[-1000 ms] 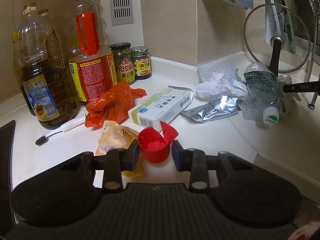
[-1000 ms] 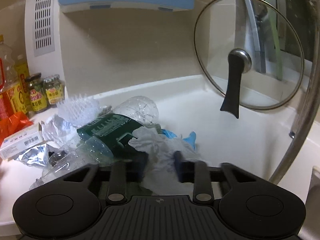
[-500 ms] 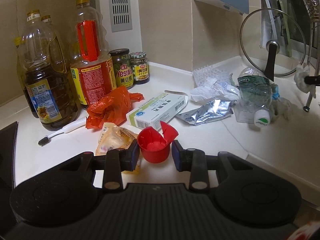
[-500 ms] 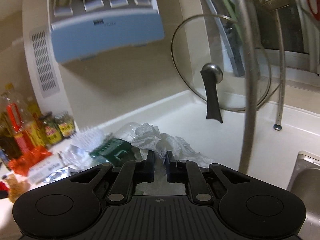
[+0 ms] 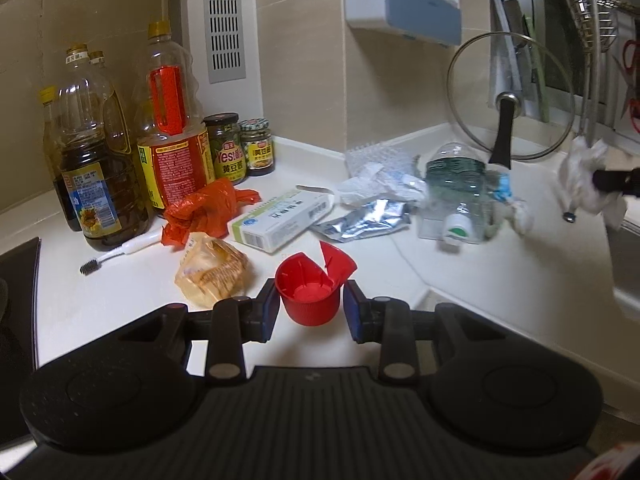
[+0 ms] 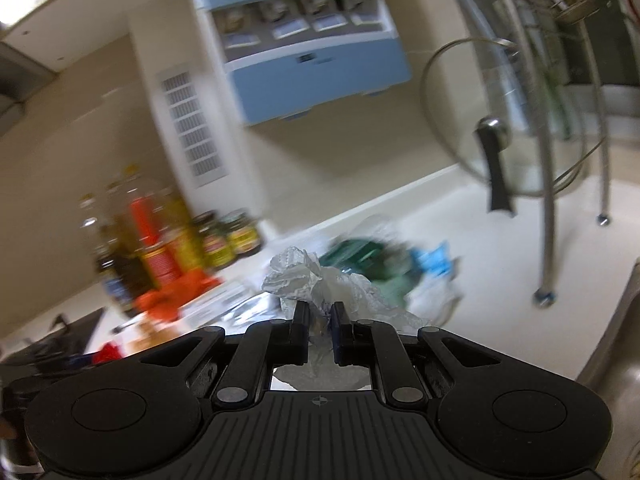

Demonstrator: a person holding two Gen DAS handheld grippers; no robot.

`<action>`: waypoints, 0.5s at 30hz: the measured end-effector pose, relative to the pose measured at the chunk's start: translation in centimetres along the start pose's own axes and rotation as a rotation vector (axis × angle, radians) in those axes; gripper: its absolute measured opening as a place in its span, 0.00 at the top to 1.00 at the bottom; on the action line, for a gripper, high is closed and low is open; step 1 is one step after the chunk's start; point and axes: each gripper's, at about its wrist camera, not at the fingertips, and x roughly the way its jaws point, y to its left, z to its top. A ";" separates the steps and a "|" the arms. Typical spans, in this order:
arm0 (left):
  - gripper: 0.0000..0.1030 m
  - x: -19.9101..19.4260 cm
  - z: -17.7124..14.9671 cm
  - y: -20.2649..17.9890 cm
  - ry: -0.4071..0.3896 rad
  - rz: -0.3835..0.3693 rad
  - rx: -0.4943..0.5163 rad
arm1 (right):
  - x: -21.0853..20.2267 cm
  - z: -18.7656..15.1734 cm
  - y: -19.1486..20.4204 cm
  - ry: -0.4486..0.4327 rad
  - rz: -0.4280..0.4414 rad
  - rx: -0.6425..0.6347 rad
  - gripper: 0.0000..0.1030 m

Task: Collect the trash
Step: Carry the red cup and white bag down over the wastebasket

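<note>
Kitchen corner. Beige tiled walls [image 5: 300, 52] meet above a white countertop [image 5: 500, 280]. A slotted vent panel [image 5: 226, 20] runs up the far wall; a blue-and-white wall unit [image 5: 404, 8] hangs right of it. Lighting is warm and indoor.

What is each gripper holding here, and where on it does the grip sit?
The left gripper holds a red bottle cap by its ribbed side walls. The right gripper pinches a crumpled white tissue near its lower middle.
</note>
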 end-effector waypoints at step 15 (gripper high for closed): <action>0.72 -4.7 -4.4 -2.4 0.043 -0.012 -0.029 | -0.7 -6.7 5.9 0.177 0.209 0.027 0.89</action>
